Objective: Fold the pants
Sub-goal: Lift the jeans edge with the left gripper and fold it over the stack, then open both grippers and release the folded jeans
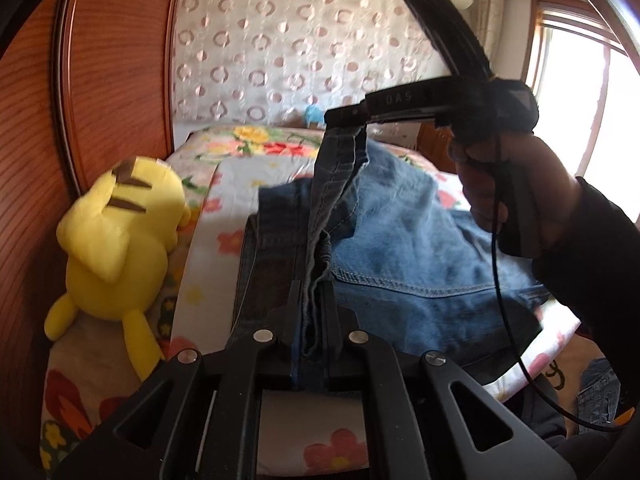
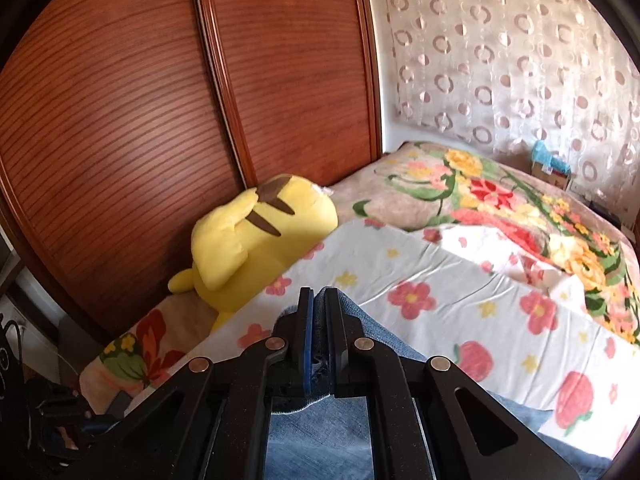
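Blue denim pants (image 1: 404, 240) lie partly folded on the bed. My left gripper (image 1: 314, 292) is shut on a bunched edge of the pants near the camera. My right gripper (image 1: 348, 116) shows in the left wrist view, held in a hand (image 1: 516, 184), raised above the bed and shut on another part of the same edge, which hangs taut between the two. In the right wrist view my right gripper (image 2: 318, 300) is shut on denim (image 2: 316, 440) that drapes below its fingers.
The bed has a white flowered sheet (image 2: 460, 292) and a floral blanket (image 2: 500, 196). A yellow plush toy (image 1: 120, 232) lies at the bed's left edge against a wooden wardrobe (image 2: 160, 100). A patterned curtain (image 1: 300, 48) hangs behind. A window (image 1: 592, 112) is at right.
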The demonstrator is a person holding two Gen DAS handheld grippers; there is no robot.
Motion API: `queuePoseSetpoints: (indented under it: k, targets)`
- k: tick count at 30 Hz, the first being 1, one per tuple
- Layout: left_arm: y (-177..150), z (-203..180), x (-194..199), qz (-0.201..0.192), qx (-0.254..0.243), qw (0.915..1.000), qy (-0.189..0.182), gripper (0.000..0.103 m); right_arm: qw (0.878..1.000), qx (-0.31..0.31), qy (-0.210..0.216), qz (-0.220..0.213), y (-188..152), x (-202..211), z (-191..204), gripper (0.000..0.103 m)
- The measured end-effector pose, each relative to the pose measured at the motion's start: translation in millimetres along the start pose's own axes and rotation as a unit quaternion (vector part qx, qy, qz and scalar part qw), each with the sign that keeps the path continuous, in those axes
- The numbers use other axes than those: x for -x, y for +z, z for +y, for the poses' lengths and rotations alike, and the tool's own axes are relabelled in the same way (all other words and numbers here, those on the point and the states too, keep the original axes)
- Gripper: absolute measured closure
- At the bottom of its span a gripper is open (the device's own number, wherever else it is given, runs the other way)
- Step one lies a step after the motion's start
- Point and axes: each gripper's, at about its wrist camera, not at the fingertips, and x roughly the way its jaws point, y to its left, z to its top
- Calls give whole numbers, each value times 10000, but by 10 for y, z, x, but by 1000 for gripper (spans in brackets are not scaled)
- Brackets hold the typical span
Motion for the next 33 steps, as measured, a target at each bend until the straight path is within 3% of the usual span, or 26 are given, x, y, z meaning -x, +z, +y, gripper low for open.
queuePoseSetpoints:
  k: [2, 3, 5, 8, 9, 16, 17, 19, 21, 33]
  targets:
    - [-44, 10, -65, 97, 23, 9999, 55, 94, 10000, -20, -41, 81, -5, -67, 1, 95]
    - [-59, 11, -86, 131, 17, 9999, 93, 93, 9999, -35, -31, 89, 7, -80, -1, 87]
    - [-80, 16, -115, 180, 14, 9998, 123, 88, 9999, -49, -99, 80, 27, -77, -4, 82]
    - [-92, 31, -121, 193, 57, 9997, 159, 70, 9999, -17, -99, -9, 39, 33, 1, 70]
    - [-90, 39, -111, 181, 85, 9996, 175, 59, 9999, 5, -128, -50, 22, 73, 3, 68]
    - [-96, 50, -117, 231, 94, 9995, 177, 52, 9989, 162, -369, -233, -282, 567, -60, 68]
    - [-93, 48, -121, 229, 80, 9996, 165, 49, 9986, 168, -423, -251, -357, 646, -82, 68]
    - [-84, 27, -114, 187, 57, 9997, 123, 32, 9982, 155, -505, -279, -536, 818, -132, 68]
    - [-76, 1, -101, 137, 56, 9999, 83, 25, 9980, 132, -576, -231, -741, 966, -177, 68]
    - [78, -380, -96, -91, -172, 9998, 22, 24, 9930, -471, -1077, 63, -1811, 1474, -413, 68]
